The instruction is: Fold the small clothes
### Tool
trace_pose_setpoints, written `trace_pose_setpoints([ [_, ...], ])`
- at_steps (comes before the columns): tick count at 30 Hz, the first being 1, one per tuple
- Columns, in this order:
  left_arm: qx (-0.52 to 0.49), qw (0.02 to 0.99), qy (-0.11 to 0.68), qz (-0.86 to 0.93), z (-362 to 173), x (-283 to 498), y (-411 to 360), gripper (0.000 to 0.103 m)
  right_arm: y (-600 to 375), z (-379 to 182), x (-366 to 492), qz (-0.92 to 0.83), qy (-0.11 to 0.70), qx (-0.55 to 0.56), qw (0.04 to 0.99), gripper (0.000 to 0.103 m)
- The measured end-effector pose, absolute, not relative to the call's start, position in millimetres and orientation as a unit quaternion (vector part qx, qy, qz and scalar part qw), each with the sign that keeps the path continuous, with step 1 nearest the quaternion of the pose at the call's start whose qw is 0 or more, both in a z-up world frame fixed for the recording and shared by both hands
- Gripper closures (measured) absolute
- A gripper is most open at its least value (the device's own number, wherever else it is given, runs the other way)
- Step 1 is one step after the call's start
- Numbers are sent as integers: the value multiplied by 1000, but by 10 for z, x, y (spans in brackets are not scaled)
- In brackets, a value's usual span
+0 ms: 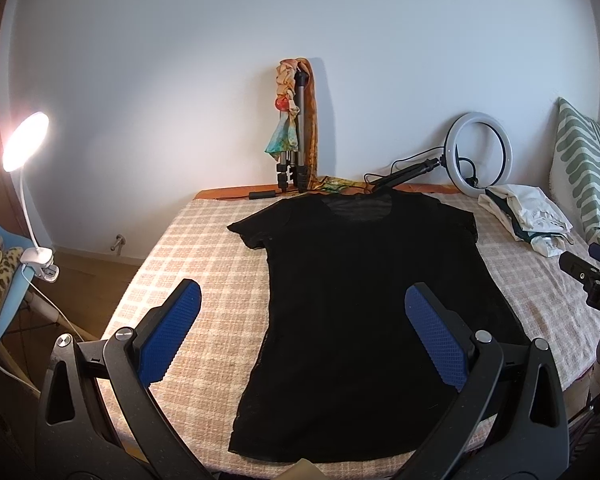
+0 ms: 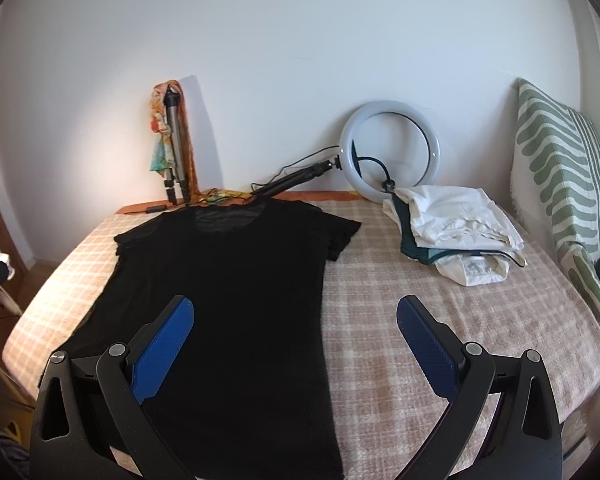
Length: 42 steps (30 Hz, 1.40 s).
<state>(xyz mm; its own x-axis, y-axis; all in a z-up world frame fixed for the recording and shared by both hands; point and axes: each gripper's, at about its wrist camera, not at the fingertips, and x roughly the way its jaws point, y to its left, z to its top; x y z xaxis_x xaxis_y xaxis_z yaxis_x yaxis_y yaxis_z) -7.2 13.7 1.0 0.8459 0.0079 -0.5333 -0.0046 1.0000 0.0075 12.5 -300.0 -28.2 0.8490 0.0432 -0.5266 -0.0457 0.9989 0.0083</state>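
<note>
A black T-shirt [image 1: 364, 280] lies spread flat on the checked bed cover, neck toward the wall; it also shows in the right wrist view [image 2: 228, 288]. My left gripper [image 1: 302, 298] is open and empty, held above the shirt's left hem side, its blue pads [image 1: 168, 336] wide apart. My right gripper [image 2: 296, 312] is open and empty, above the shirt's right edge near the hem. Part of the right gripper's body [image 1: 596, 280] shows at the right edge of the left wrist view.
A pile of white and teal clothes [image 2: 456, 232] lies at the back right. A ring light [image 2: 388, 156], a tripod with scarves [image 2: 172, 148] and cables stand by the wall. A striped pillow [image 2: 560, 184] leans at the right. A lit clamp lamp [image 1: 24, 144] stands left of the bed [image 1: 204, 248].
</note>
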Motion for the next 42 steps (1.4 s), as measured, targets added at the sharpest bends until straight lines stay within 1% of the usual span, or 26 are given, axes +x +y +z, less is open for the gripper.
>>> trace_pose_setpoints([
  [7, -19, 955, 296, 7, -99, -70, 362, 0, -2807, -199, 118, 48, 264, -21, 963, 2],
  [9, -25, 951, 307, 14, -183, -86, 449, 0, -2751, -176, 152, 55, 262, -22, 963, 9],
  [10, -28, 950, 312, 18, -217, -91, 485, 0, -2724, -170, 176, 60, 263, -19, 963, 15],
  [11, -34, 947, 318, 22, -270, -107, 534, 1, -2692, -166, 214, 70, 269, -14, 960, 20],
  [12, -42, 944, 326, 26, -327, -125, 585, 4, -2660, -163, 252, 81, 275, -9, 958, 21],
  [14, -59, 938, 341, 32, -437, -154, 670, 7, -2570, -147, 358, 112, 290, 9, 951, 29],
  [16, -78, 930, 358, 37, -561, -188, 752, 17, -2453, -118, 480, 142, 303, 19, 942, 36],
  [17, -87, 926, 365, 39, -621, -205, 787, 18, -2356, -96, 562, 159, 309, 20, 938, 38],
  [21, -145, 908, 391, 39, -887, -269, 930, 21, -1947, -12, 870, 202, 312, 2, 928, 38],
  [23, -172, 897, 406, 40, -1027, -296, 988, 27, -1764, -3, 1040, 219, 322, -1, 921, 40],
  [24, -183, 890, 415, 40, -1095, -302, 1018, 32, -1670, -1, 1145, 230, 329, 0, 916, 41],
  [33, -189, 881, 428, 72, -1328, -298, 1194, 32, -996, -56, 1871, 276, 367, 3, 888, 41],
  [42, -195, 861, 468, 32, -1572, -138, 1072, 33, -246, -309, 2561, 300, 417, 15, 858, 41],
])
